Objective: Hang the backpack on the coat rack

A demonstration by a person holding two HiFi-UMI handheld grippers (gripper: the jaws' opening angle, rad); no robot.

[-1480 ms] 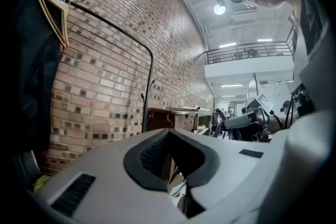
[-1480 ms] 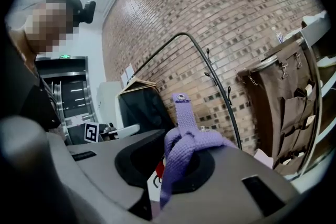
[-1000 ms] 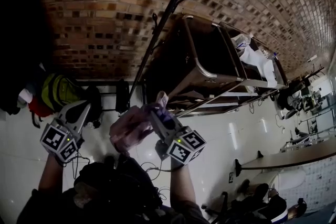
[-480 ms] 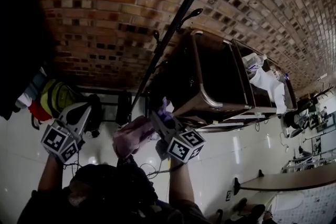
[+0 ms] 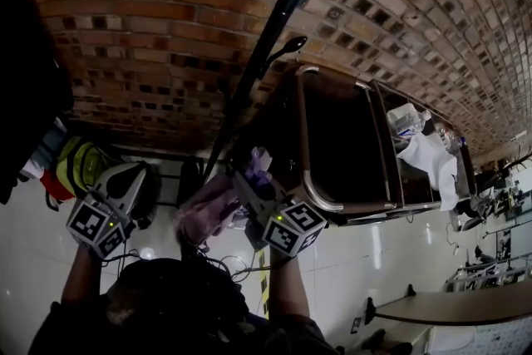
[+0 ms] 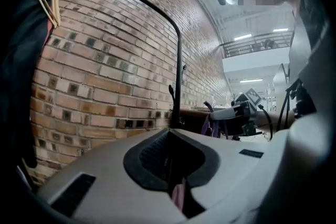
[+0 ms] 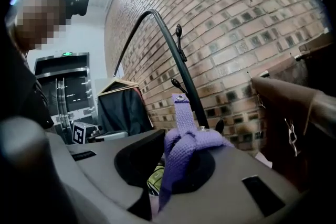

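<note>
Indoors, faces a red brick wall (image 5: 150, 29) with a gripper in each hand, viewed from the head camera above a glossy white tiled floor (image 5: 391, 253). Grips a purple woven strap (image 7: 181, 147) in the right gripper (image 5: 248, 179), jaws clamped on the bunched webbing and parted only by its thickness, the strap end with its metal eyelet poking straight up above the pads. Carries the pink backpack (image 5: 208, 208) by that strap, slung against the right gripper and between the two grippers in the head view, low beside the foot of the pole and on none of the hooks. Holds the left gripper (image 5: 133, 177) apart from the backpack, off to its left, jaws drawn together with only a thin pink sliver in the slit low down, too small to identify. Points both grippers toward the black coat rack (image 5: 278, 12), a slim pole rising against the bricks, with a curved hook (image 5: 289, 43) jutting out well above the strap. Stands just left of a dark brown, metal-edged table (image 5: 337, 129), with white cloths or papers (image 5: 428, 154) strewn at its far end. Shows, low down beyond the left gripper, a yellow-green bag (image 5: 83, 158) beside a dark garment (image 7: 123, 107) on a wooden hanger (image 7: 115, 83).
</note>
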